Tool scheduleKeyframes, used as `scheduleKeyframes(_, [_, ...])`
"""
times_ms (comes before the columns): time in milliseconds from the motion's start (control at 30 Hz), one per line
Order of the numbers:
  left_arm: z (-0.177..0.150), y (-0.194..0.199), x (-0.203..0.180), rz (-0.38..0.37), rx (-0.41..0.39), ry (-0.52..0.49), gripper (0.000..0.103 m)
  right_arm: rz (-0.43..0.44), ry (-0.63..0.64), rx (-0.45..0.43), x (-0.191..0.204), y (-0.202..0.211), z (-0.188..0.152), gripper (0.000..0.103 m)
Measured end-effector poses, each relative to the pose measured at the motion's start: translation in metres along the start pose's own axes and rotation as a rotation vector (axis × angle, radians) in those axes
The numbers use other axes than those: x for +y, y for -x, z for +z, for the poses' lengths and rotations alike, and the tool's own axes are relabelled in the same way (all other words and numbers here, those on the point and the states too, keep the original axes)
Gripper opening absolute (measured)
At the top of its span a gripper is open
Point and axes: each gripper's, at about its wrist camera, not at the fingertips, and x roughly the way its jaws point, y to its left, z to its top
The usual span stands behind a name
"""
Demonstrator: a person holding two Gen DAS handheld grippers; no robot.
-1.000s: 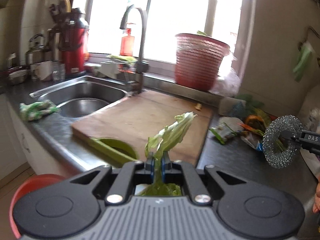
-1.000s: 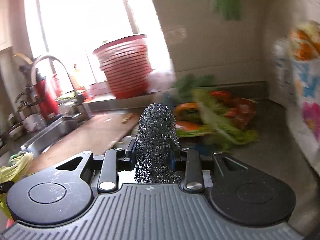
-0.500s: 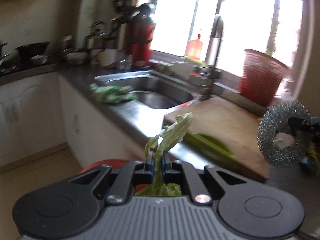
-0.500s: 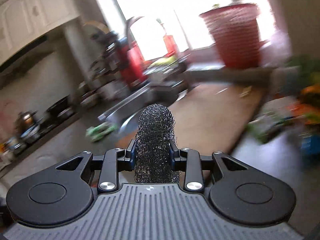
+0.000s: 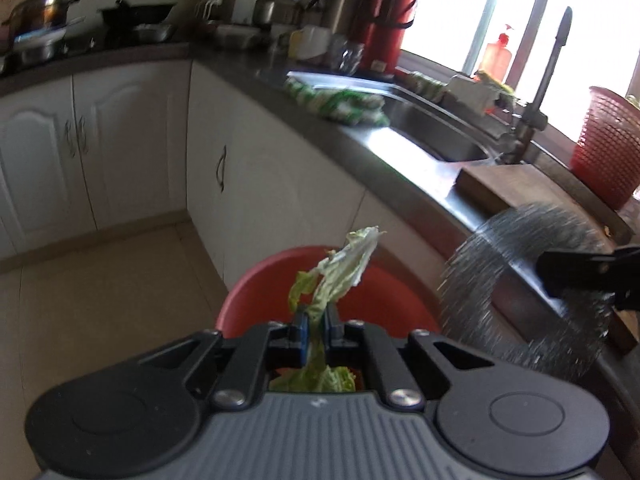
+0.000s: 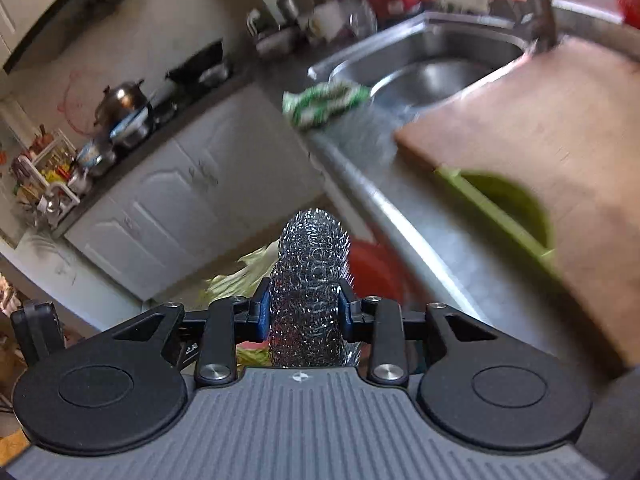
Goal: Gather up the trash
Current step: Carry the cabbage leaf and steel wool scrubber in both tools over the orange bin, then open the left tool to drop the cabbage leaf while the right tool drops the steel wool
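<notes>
Green cabbage leaf [image 5: 340, 268] is pinched in the left gripper [image 5: 314, 330] above the red bin [image 5: 384, 300]; right gripper [image 6: 306, 312] clamps a steel scourer [image 6: 310, 276]

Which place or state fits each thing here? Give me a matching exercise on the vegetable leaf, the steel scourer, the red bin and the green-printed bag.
Things:
1. vegetable leaf
2. steel scourer
3. red bin
4. green-printed bag

Places or states:
A. on the floor by the cabinets
B. clamped in the right tool
C. on the counter beside the sink
D. pinched in the left tool

Pairs: 1-D, 2-B, 3-A, 4-C
</notes>
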Motion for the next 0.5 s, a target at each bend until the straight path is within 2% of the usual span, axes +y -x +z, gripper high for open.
scheduleKeyframes(200, [-0.007,-0.019,0.011,0.009,0.043,0.033,0.004,0.004,-0.003,0.101,0.003,-0.042,-0.005,0.043])
scheduleKeyframes(300, [-0.01,-0.028,0.013,0.015,0.067,0.031,0.005,-0.011,0.012,0.127,0.003,-0.05,-0.009,0.045])
scheduleKeyframes(333, [-0.01,-0.031,0.013,0.019,0.075,0.029,0.005,-0.015,0.024,0.129,0.004,-0.052,-0.01,0.05])
scheduleKeyframes(367, [-0.011,-0.034,0.013,0.023,0.085,0.026,0.005,-0.024,0.037,0.121,0.006,-0.053,-0.011,0.061])
scheduleKeyframes(433, [-0.012,-0.039,0.015,0.029,0.106,0.022,0.011,-0.038,0.056,0.105,0.011,-0.054,-0.012,0.073])
scheduleKeyframes(467, [-0.012,-0.04,0.015,0.025,0.114,0.022,0.018,-0.039,0.061,0.098,0.008,-0.053,-0.017,0.074])
scheduleKeyframes(500, [-0.011,-0.04,0.016,0.021,0.119,0.025,0.03,-0.041,0.07,0.088,0.009,-0.05,-0.017,0.075])
